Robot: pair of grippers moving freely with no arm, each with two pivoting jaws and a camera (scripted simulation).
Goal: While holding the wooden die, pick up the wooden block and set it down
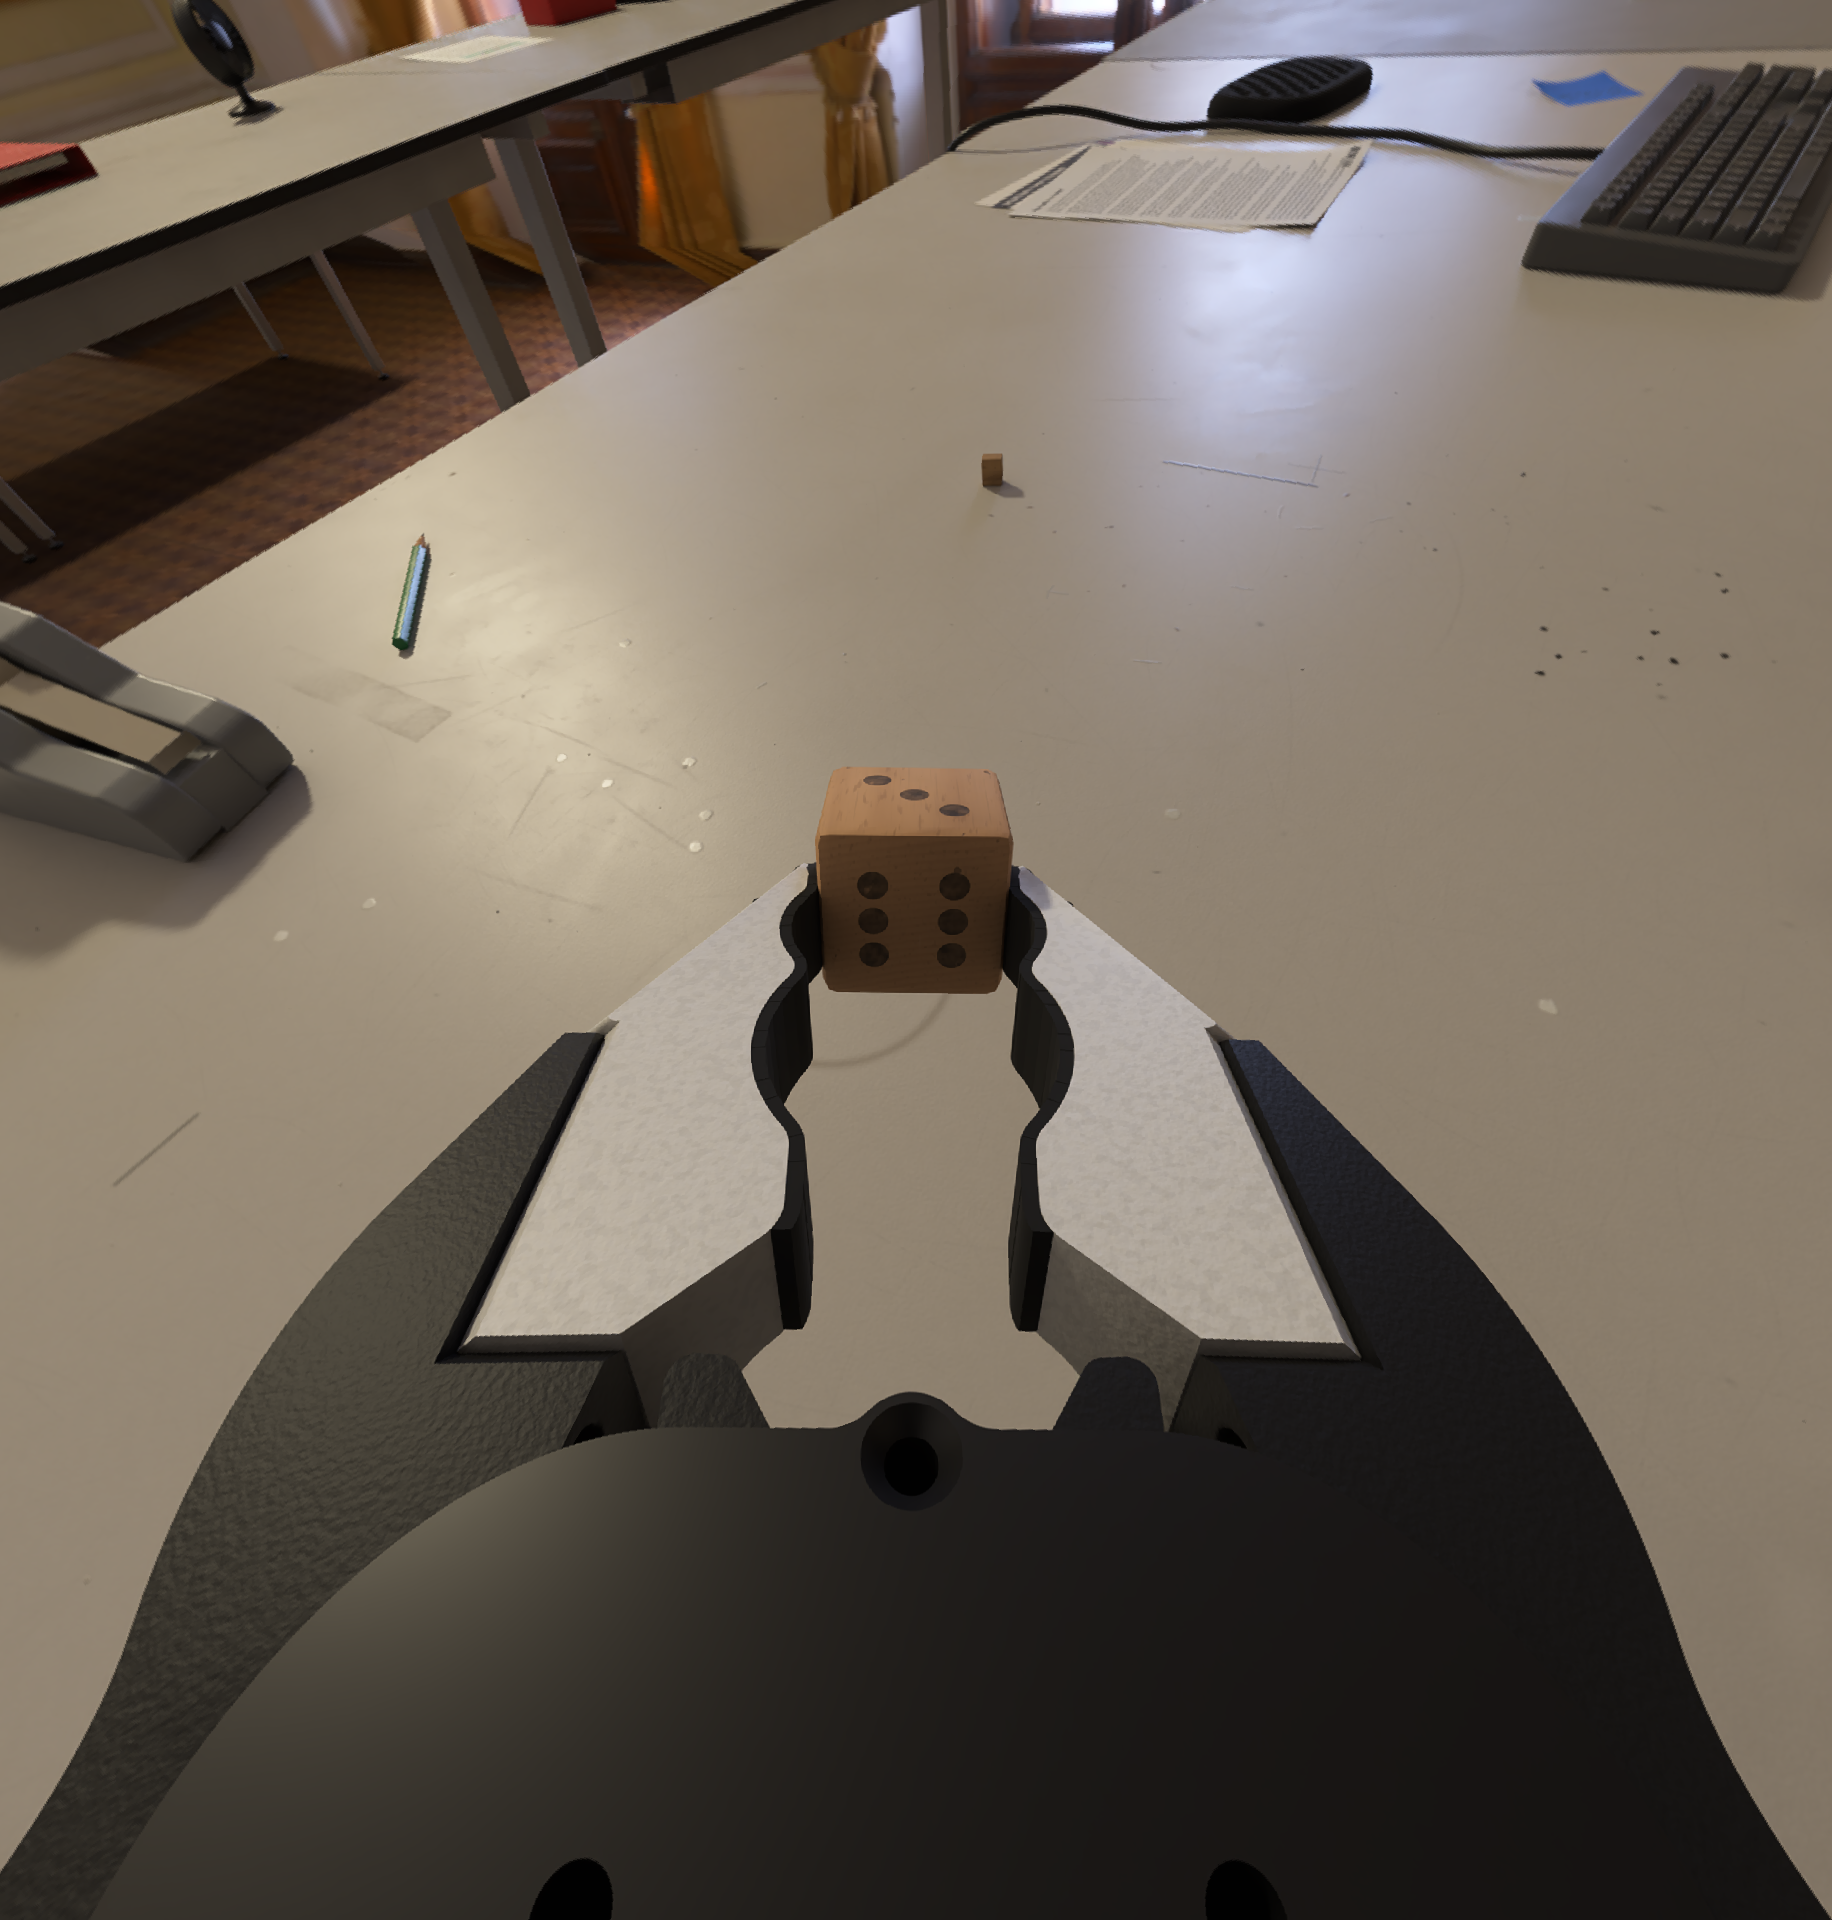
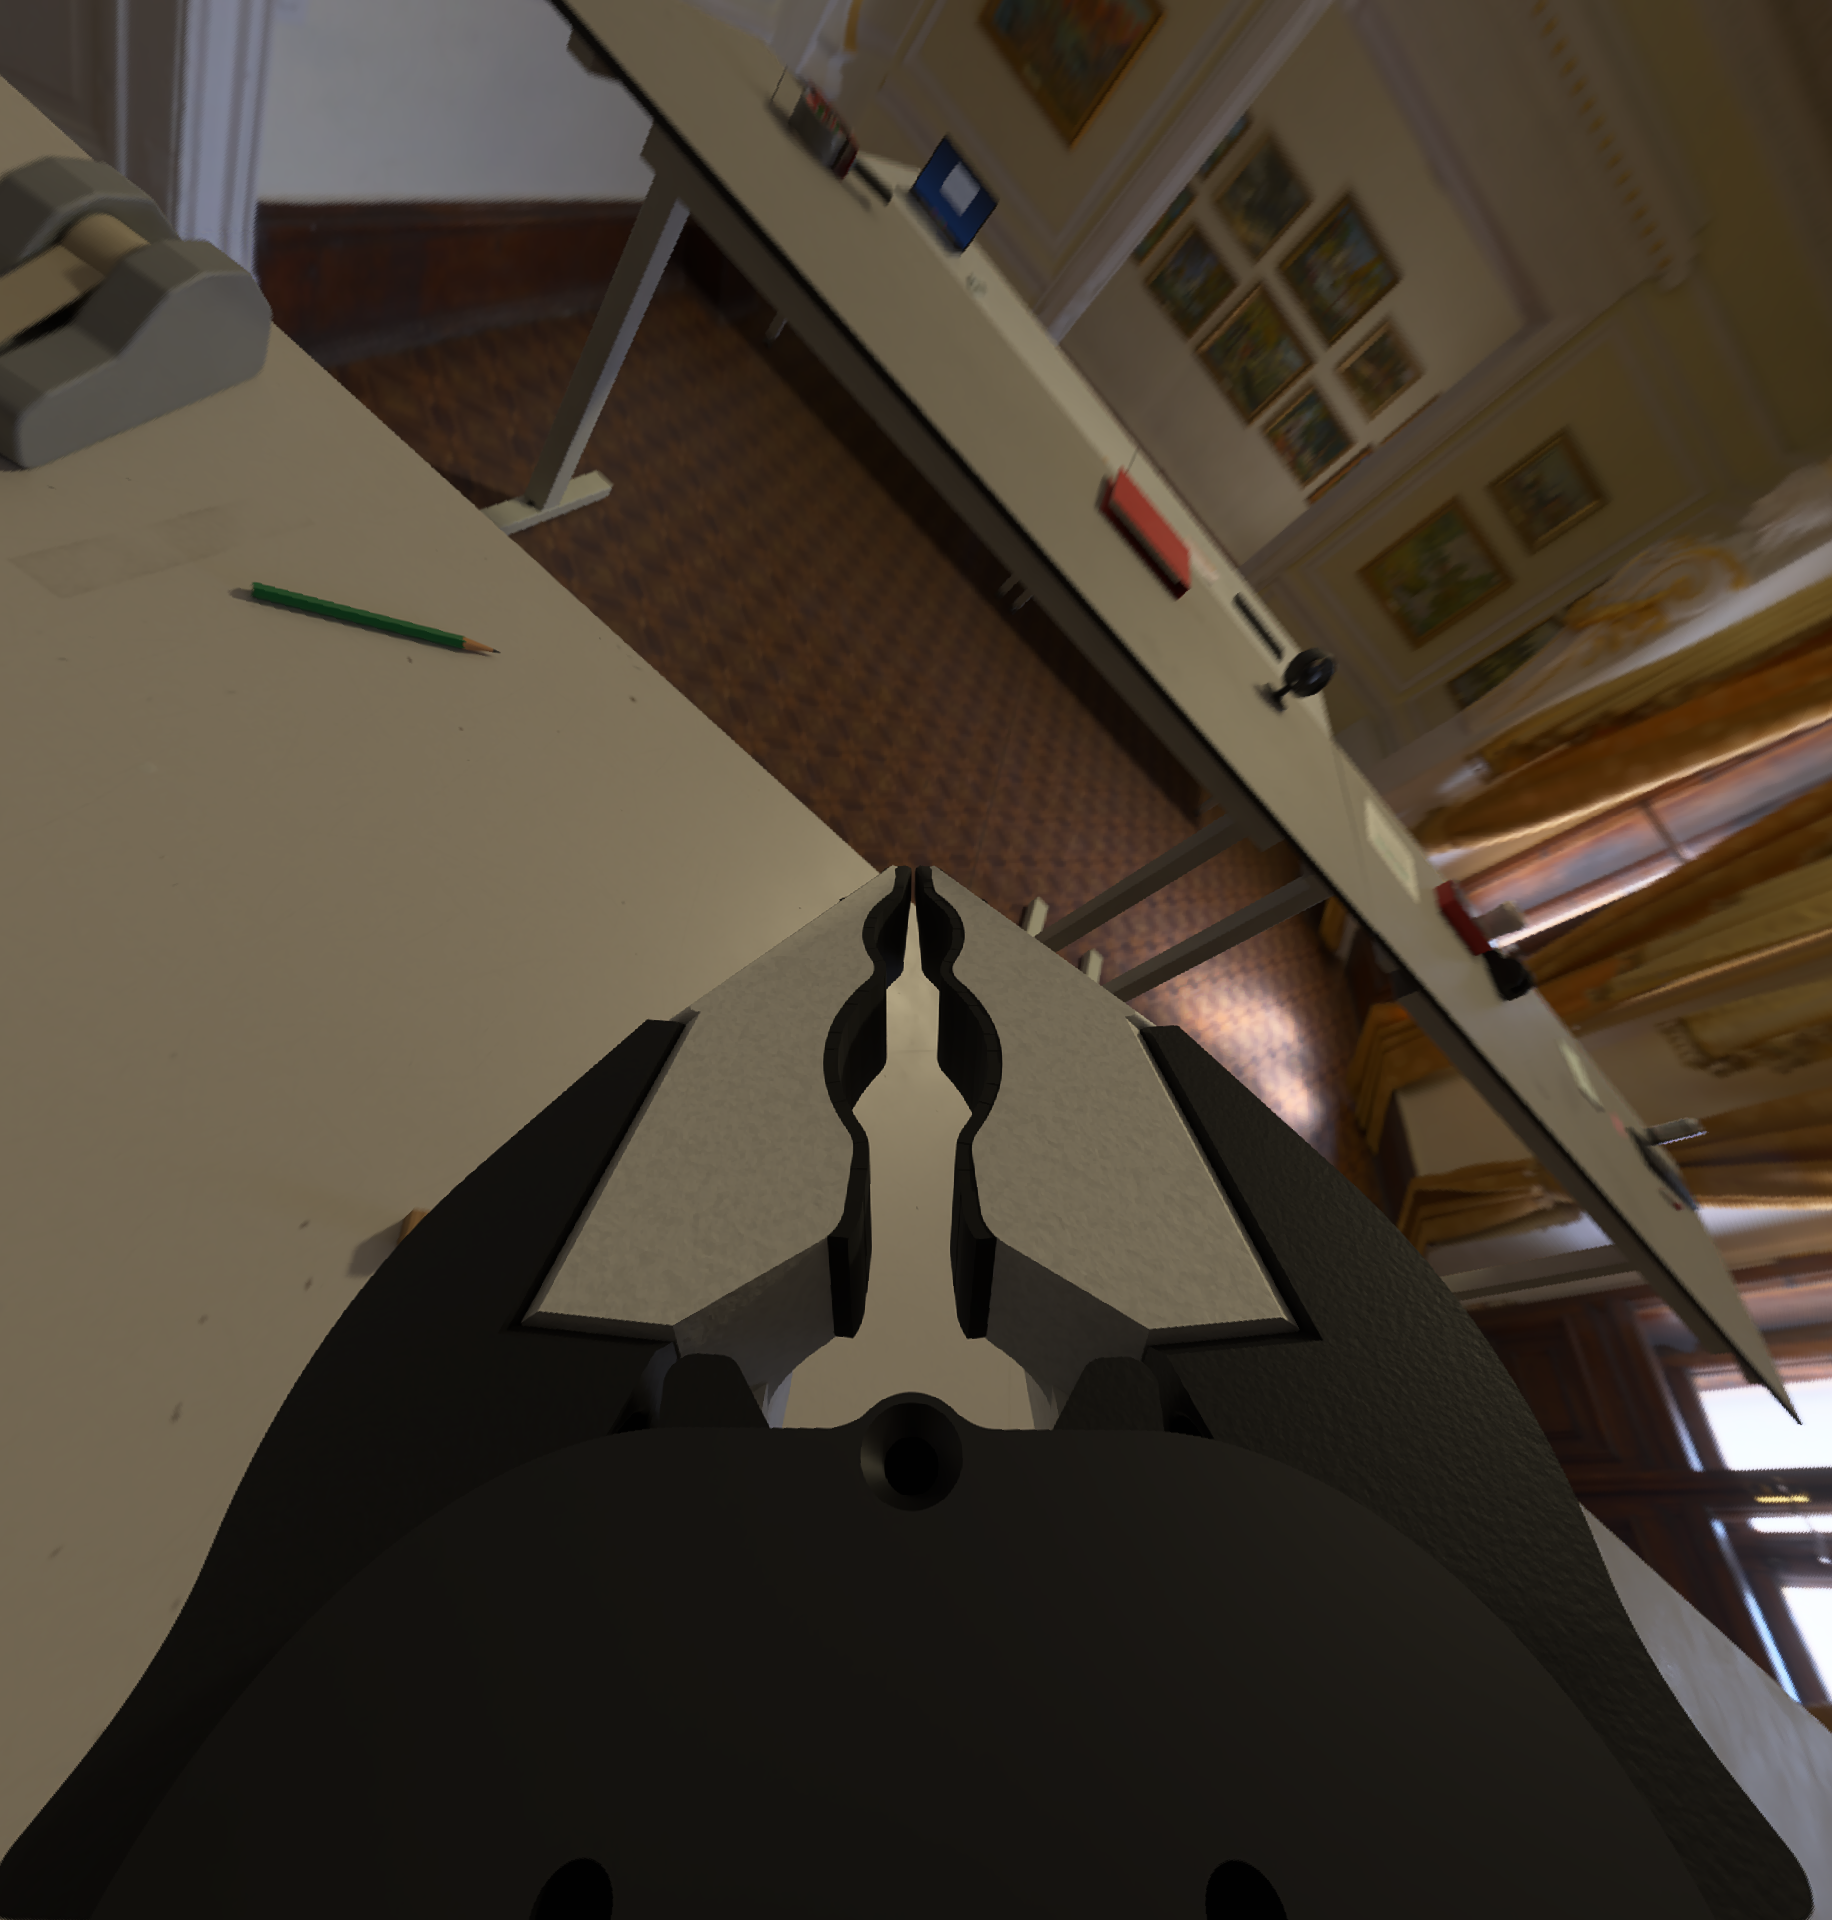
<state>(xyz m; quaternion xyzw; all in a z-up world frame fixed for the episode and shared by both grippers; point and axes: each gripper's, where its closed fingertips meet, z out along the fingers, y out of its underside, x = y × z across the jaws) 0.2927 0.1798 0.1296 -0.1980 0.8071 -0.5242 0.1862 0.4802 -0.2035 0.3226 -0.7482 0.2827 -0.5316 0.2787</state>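
My left gripper (image 1: 914, 914) is shut on the wooden die (image 1: 912, 883), a light-brown cube with dark pips, gripped at the fingertips low over the grey table (image 1: 1255, 727). The wooden block (image 1: 991, 469), a tiny brown cube, stands on the table well ahead of the die and slightly right. My right gripper (image 2: 912, 883) is tilted, shut with nothing visible between its fingertips, and points past the table's edge toward the floor. A small tan piece (image 2: 405, 1226) shows on the table beside its left body, mostly hidden.
A green pencil (image 1: 410, 594) and a grey tape dispenser (image 1: 101, 727) lie at the left; both also show in the right wrist view, the pencil (image 2: 372, 620) and the dispenser (image 2: 91, 312). A keyboard (image 1: 1712, 177), printed sheets (image 1: 1182, 185) and a black mouse (image 1: 1291, 88) lie at the far right. The table edge (image 1: 476, 436) drops to the floor.
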